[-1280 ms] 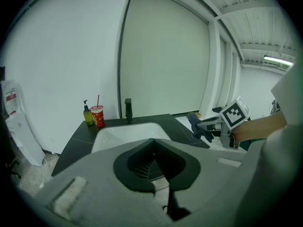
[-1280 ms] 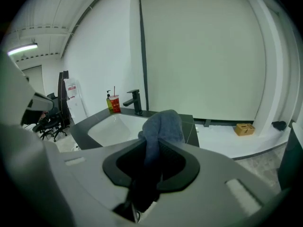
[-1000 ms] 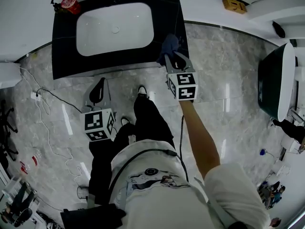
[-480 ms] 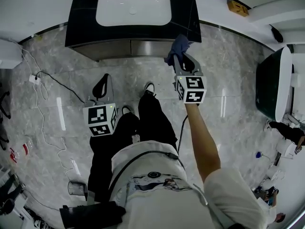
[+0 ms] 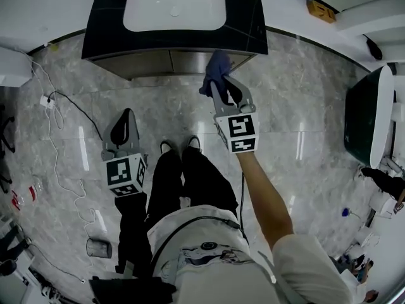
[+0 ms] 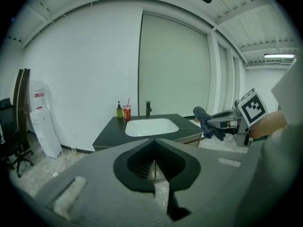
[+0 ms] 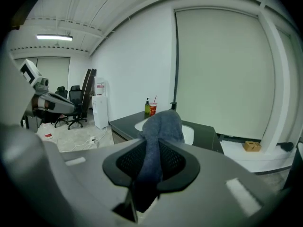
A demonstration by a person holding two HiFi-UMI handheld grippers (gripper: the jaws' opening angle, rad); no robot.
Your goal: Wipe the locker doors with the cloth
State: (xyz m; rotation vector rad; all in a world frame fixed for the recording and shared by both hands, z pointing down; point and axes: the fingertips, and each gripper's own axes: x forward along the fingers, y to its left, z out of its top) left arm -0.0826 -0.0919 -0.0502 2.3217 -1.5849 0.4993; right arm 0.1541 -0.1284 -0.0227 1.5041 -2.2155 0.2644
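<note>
The cloth (image 5: pixel 216 70), dark blue and bunched, is pinched between the jaws of the right gripper (image 5: pixel 219 88). Its free end bulges out past the fingertips, and a strip runs back down between the pads. From the head view the cloth lies over the right part of the locker doors (image 5: pixel 166 62) under the bench (image 5: pixel 243 24), just below the bench's front edge. No view shows whether it touches the door face. In the left gripper view the cloth (image 6: pixel 207 122) hangs in the air close to the bench's right front corner.

In the right gripper view the right gripper (image 7: pixel 150 167) points toward the bench, and the cloth (image 7: pixel 158 129) covers part of the white basin (image 7: pixel 189 135) sunk into the dark top.

The left gripper (image 5: pixel 125 120) is held well back from the bench, out over the grey marble floor (image 5: pixel 304 106) to the left of the person's legs (image 5: pixel 180 182). Its jaws are pressed together with nothing between them, as the left gripper view shows (image 6: pixel 154 170).

On the bench's rear left corner stand a green bottle (image 6: pixel 119 110) and a red cup (image 6: pixel 127 112) with a straw. A dark tap (image 6: pixel 148 109) stands behind the basin. A white cable (image 5: pixel 69 116) trails over the floor left of the bench, and a small cardboard box (image 5: pixel 318 9) lies on the floor to the bench's right.
</note>
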